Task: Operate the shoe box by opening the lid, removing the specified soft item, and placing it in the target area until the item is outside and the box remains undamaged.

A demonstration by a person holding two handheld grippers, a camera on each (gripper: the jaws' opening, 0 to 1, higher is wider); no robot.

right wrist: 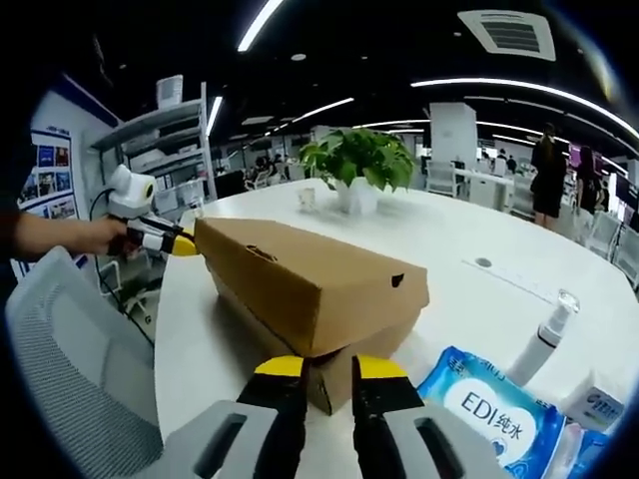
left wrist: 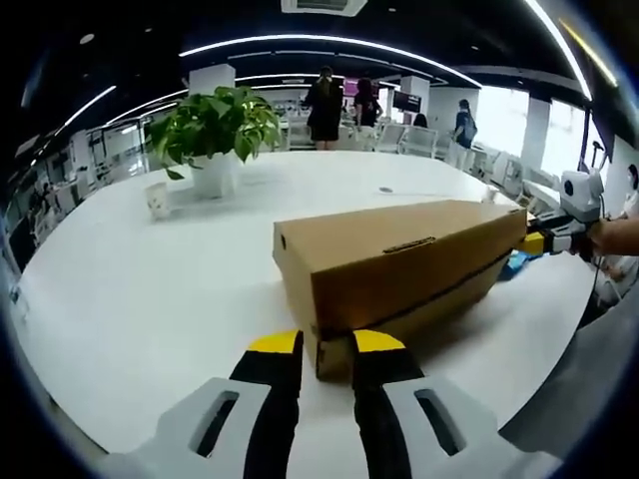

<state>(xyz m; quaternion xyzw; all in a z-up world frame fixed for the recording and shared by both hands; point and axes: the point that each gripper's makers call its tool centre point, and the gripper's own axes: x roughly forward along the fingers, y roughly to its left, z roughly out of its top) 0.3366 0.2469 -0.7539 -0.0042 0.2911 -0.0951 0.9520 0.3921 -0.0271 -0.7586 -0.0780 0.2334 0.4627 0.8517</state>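
A closed brown cardboard shoe box point(left wrist: 399, 254) lies lengthwise on the white table point(left wrist: 150, 299), lid down. My left gripper point(left wrist: 326, 342) is at its near end, yellow tips a narrow gap apart just before the lid's front edge, gripping nothing I can see. My right gripper point(right wrist: 327, 366) stands the same way at the opposite end of the box point(right wrist: 300, 274). Each gripper also appears across the box: the right gripper point(left wrist: 539, 242) and the left gripper point(right wrist: 180, 242) have their yellow tips against the box ends. The box's contents are hidden.
A potted green plant point(left wrist: 215, 125) and a small cup point(left wrist: 157, 200) stand further back on the table. A blue-white wipes pack point(right wrist: 489, 409) and a white spray bottle point(right wrist: 544, 339) lie beside the right end. A grey mesh chair point(right wrist: 70, 369) is near the table edge. People point(left wrist: 324, 105) stand far off.
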